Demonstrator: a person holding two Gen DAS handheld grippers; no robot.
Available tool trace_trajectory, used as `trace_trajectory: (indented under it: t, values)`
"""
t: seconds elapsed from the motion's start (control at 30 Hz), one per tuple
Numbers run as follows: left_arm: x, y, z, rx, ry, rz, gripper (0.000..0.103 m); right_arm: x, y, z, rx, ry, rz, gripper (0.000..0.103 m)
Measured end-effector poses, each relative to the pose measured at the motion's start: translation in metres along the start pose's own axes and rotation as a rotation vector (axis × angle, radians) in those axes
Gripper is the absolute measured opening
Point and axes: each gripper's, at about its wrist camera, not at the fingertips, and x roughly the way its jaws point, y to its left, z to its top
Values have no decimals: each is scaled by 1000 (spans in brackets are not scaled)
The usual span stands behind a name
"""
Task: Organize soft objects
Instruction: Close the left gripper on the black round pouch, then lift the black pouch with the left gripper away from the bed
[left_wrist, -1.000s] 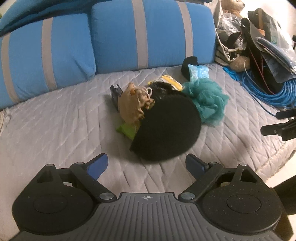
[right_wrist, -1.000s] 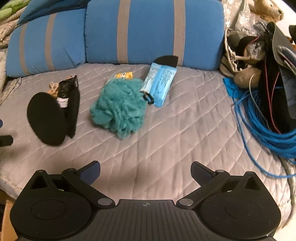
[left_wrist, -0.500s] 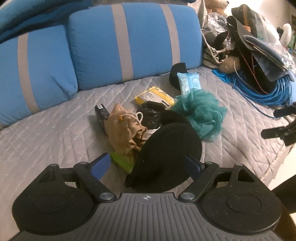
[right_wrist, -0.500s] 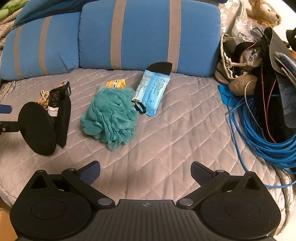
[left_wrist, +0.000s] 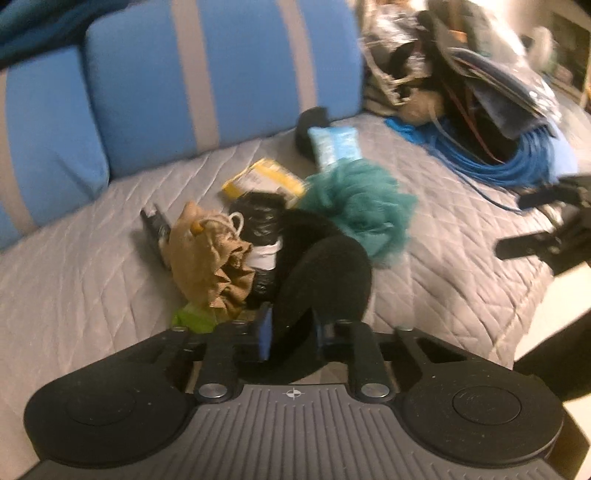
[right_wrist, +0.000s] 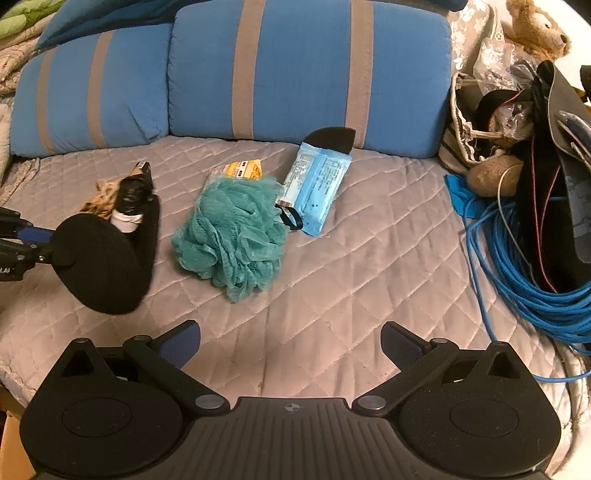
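Observation:
A black round pad stands tilted on the grey quilt, and my left gripper is closing on its near edge, blue pads pressing both faces. The right wrist view shows the same pad held from the left. Behind it lie a tan drawstring pouch, a black roll and a teal mesh sponge. A yellow packet and a blue wipes pack lie further back. My right gripper hovers open over bare quilt, nothing between its fingers.
Two blue striped cushions line the back. A coil of blue cable and a heap of bags and straps fill the right side, with a plush bear on top. The mattress edge drops off at the front right.
My left gripper came forward to the black pad and its jaws went from wide apart to gripping the pad's edge. The right gripper stayed still and open.

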Motion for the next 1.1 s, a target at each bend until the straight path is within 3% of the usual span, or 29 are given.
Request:
trace_trajectory:
  t: [0.17, 0.43, 0.77, 0.9, 1.1]
  values:
    - [-18, -2, -3, -3, -52, -54, 9, 0, 2, 0, 1, 6, 1, 103]
    - [-45, 7, -7, -98, -119, -202, 7, 1, 10, 3, 0, 4, 17, 103]
    - [-63, 18, -6, -195, -206, -231, 7, 5, 25, 4, -46, 10, 21, 103]
    - [-74, 4, -2, -162, -245, -229, 7, 5, 24, 4, -45, 8, 22, 103]
    - [-89, -34, 2, -35, -303, -200, 7, 4, 20, 6, -28, -2, 6, 103]
